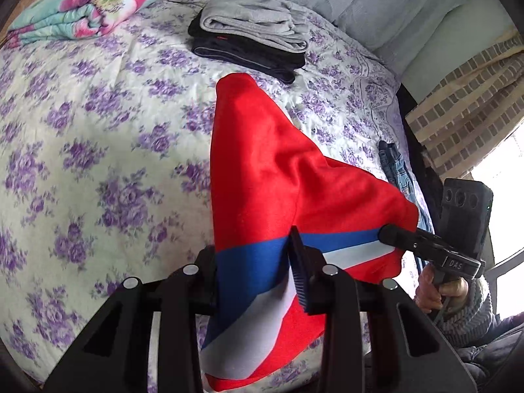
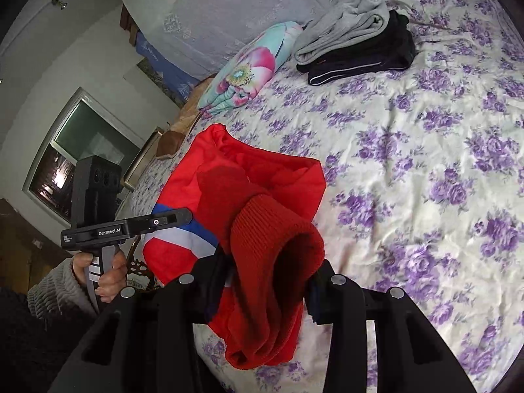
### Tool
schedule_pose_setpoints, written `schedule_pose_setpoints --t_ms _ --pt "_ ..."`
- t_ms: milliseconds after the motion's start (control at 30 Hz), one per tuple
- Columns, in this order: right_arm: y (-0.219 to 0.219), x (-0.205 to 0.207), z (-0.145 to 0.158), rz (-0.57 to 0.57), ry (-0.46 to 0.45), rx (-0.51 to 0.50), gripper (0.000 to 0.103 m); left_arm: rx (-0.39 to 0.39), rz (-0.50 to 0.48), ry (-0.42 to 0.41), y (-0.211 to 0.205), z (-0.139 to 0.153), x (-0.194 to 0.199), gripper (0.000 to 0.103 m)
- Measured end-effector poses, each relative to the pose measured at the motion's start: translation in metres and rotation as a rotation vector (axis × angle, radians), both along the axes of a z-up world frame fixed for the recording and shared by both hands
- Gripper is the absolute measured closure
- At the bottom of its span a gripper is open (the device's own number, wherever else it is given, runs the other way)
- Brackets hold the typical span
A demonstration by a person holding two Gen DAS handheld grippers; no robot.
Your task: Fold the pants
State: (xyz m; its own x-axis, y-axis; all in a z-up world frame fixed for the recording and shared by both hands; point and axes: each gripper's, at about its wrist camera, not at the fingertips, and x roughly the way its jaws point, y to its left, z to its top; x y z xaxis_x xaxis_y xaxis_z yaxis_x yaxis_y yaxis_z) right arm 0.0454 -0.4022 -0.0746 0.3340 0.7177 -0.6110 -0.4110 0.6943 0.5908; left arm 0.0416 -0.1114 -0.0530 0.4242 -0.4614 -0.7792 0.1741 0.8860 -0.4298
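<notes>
You are gripping the red track pants [image 1: 262,170] in both the left hand-held gripper [image 1: 258,281] and the right hand-held gripper [image 2: 271,281], lifting them over the bed [image 1: 98,131]; folding is barely starting.

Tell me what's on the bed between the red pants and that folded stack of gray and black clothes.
Nothing: only bare floral bedspread separates the red pants from the folded stack. The left wrist view shows it best; the right wrist view agrees.
</notes>
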Motion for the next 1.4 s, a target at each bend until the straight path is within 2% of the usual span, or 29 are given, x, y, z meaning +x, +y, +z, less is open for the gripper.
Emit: schedule_pose_setpoints --t_ms 100,333,567,667,767,833,867,933,1000,1133,1200,1400 --pt "-0.015 0.009 -0.001 -0.08 0.012 -0.003 0.063 0.037 -0.061 -0.022 -0.019 0.003 0.023 0.07" --pt "-0.025 0.042 -0.003 -0.163 0.049 -0.035 0.063 0.007 -0.134 -0.012 -0.031 -0.006 0.07 0.071" --pt "-0.005 0.07 -0.044 -0.158 0.154 -0.072 0.063 0.008 -0.1 0.1 -0.017 -0.053 0.095 0.071" --pt "-0.004 0.083 -0.057 -0.17 0.189 -0.069 0.062 -0.024 -0.072 0.124 -0.009 -0.066 0.098 0.069" --pt "-0.007 0.09 -0.064 -0.167 0.223 -0.061 0.062 0.001 -0.062 0.11 -0.012 -0.07 0.098 0.059" --pt "-0.007 0.091 -0.067 -0.156 0.235 -0.062 0.061 0.033 -0.056 0.1 -0.017 -0.073 0.098 0.047" --pt "-0.009 0.092 -0.069 -0.154 0.242 -0.06 0.06 0.039 -0.056 0.097 -0.018 -0.075 0.097 0.045" --pt "-0.01 0.094 -0.072 -0.155 0.262 -0.055 0.059 0.058 -0.04 0.101 -0.02 -0.078 0.098 0.029" --pt "-0.01 0.095 -0.073 -0.156 0.275 -0.056 0.057 0.077 -0.012 0.103 -0.02 -0.083 0.097 0.021" --pt "-0.01 0.095 -0.073 -0.157 0.281 -0.071 0.053 0.101 0.007 0.093 -0.019 -0.085 0.092 0.013" --pt "-0.008 0.096 -0.075 -0.168 0.287 -0.077 0.046 0.127 0.011 0.076 -0.021 -0.084 0.089 0.012" --pt "-0.01 0.095 -0.069 -0.173 0.272 -0.075 0.044 0.127 0.022 0.073 -0.02 -0.083 0.084 0.011"
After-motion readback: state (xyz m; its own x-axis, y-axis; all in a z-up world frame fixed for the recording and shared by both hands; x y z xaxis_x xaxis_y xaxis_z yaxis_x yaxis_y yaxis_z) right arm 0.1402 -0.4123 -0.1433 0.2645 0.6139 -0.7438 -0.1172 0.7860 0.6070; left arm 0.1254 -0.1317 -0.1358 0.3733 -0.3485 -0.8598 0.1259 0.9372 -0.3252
